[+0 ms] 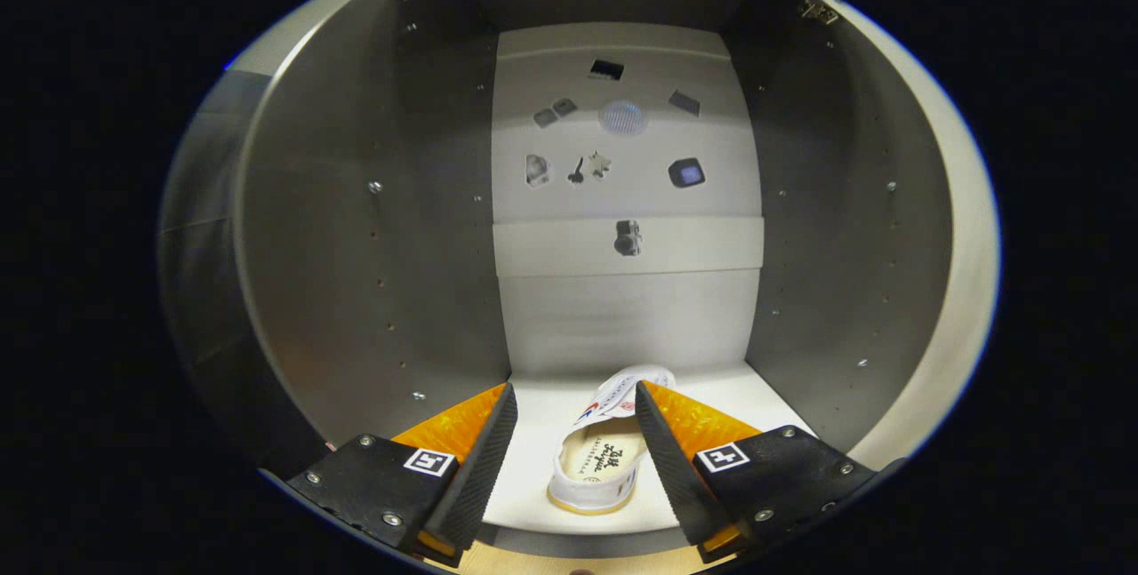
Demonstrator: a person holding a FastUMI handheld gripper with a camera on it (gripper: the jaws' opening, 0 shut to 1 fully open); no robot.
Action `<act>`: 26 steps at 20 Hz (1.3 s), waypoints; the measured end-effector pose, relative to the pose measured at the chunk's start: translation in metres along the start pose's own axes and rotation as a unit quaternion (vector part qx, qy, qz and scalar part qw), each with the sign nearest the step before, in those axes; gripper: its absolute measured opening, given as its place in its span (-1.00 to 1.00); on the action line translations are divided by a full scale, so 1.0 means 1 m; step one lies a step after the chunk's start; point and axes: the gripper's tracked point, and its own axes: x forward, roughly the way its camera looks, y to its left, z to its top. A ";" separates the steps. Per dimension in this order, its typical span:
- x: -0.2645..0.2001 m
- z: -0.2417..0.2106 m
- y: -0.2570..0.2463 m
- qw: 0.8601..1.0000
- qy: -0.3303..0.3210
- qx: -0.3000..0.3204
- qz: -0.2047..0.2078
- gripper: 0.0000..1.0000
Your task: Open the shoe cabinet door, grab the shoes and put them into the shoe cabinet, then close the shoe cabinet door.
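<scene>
Reaching into the pale grey shoe cabinet [373, 202], the gripper [573, 455] has its fingers spread wide, gripping nothing. A white canvas shoe [605, 451] lies on the cabinet's white floor [542, 433] between them, close beside the right finger, with bare floor to its left. Its long axis runs front to back, toe toward the back panel [622, 308], heel nearest. Insole writing is too small to make out.

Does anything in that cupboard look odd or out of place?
Nothing looks damaged or spilled. One white shoe lies on the cabinet floor, heel toward the camera, between the open tongs, closer to the right finger. The back panel has several cut-out holes, which look deliberate.
</scene>
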 end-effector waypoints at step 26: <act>-0.407 0.011 -0.099 0.991 -0.064 0.037 -0.116 0.67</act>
